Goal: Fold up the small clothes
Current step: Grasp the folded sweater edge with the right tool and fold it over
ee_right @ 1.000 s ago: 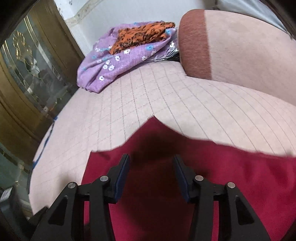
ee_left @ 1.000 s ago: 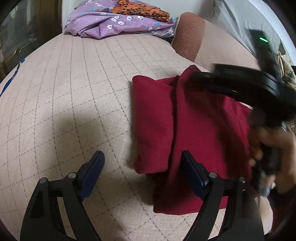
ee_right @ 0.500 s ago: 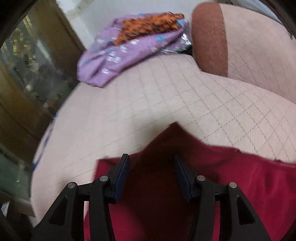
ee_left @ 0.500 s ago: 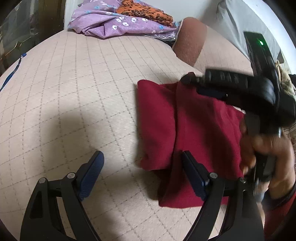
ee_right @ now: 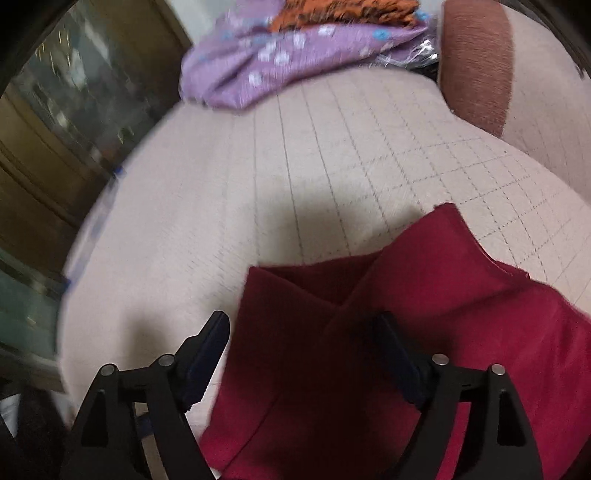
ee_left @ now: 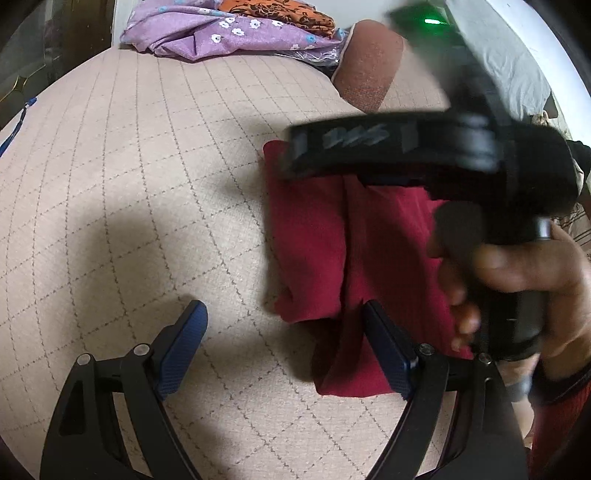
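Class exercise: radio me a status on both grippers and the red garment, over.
Left gripper open, empty. Right gripper opening, red garment released, folded on bed. Nothing in the way.

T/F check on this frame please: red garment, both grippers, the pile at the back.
1. The red garment lies partly folded on the quilted beige cushion. True.
2. The left gripper is clamped on the garment. False: its jaws stand wide, with bare cushion and only the garment's edge between them, and no pad presses on cloth.
3. The right gripper is shut tight on a fold. False: its jaws are opening; red cloth lies between them but is not pinched.
4. A purple floral cloth with an orange patterned piece on it sits at the far end of the cushion. True.
5. The garment is blue. False: it is dark red.
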`<state>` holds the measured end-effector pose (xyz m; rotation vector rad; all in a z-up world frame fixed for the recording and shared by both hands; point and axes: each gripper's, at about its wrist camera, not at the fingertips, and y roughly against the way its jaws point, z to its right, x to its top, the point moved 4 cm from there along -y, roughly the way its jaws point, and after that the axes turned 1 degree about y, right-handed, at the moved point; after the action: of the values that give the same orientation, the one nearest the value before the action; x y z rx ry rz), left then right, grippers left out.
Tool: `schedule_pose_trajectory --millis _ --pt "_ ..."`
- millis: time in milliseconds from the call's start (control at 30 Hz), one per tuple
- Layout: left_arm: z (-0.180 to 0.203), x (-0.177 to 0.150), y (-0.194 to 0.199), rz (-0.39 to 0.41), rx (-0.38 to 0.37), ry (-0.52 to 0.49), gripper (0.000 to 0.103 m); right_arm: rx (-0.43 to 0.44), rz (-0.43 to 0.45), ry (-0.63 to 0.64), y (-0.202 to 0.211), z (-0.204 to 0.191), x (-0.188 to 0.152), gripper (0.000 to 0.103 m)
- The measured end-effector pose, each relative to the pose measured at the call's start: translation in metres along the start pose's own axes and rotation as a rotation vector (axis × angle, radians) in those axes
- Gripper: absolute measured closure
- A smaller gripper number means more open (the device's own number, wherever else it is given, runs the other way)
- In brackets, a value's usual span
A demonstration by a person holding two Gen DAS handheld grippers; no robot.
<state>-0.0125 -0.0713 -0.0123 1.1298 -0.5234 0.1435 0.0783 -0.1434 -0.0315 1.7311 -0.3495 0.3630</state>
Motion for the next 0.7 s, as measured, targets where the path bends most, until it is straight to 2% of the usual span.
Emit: schedule_pose_trajectory --millis 100,133,200,267,333,500,667,700 --pt "0.0 0.0 0.0 0.0 -0.004 0.008 0.015 -0.104 0.005 0.082 -0.012 -0.011 0.001 0.014" --pt "-0.001 0.002 -0.002 0.002 -0.004 0.008 0.015 -0.119 0.011 0.088 -0.013 -0.013 0.0 0.016" --pt "-0.001 0.003 -0.002 0.006 0.0 0.005 0.014 -0.14 0.029 0.106 -0.01 -0.013 -0.002 0.032" --pt "-0.001 0.004 -0.003 0.009 0.002 -0.001 0.013 -0.159 0.074 0.118 0.0 -0.009 -0.004 0.074" --pt "0.0 0.006 -0.004 0.013 -0.008 -0.002 0.013 -0.101 0.101 0.088 0.014 0.001 -0.007 0.083" --pt "0.004 0.015 -0.01 0.032 -0.044 0.008 0.013 -0.023 0.144 0.035 0.035 0.018 -0.012 0.086" --pt "0.019 0.02 -0.019 0.063 -0.116 -0.012 0.014 0.007 0.143 0.001 0.039 0.026 -0.013 0.086" --pt "0.02 0.021 -0.019 0.069 -0.132 -0.009 0.03 0.012 0.14 -0.003 0.039 0.027 -0.013 0.086"
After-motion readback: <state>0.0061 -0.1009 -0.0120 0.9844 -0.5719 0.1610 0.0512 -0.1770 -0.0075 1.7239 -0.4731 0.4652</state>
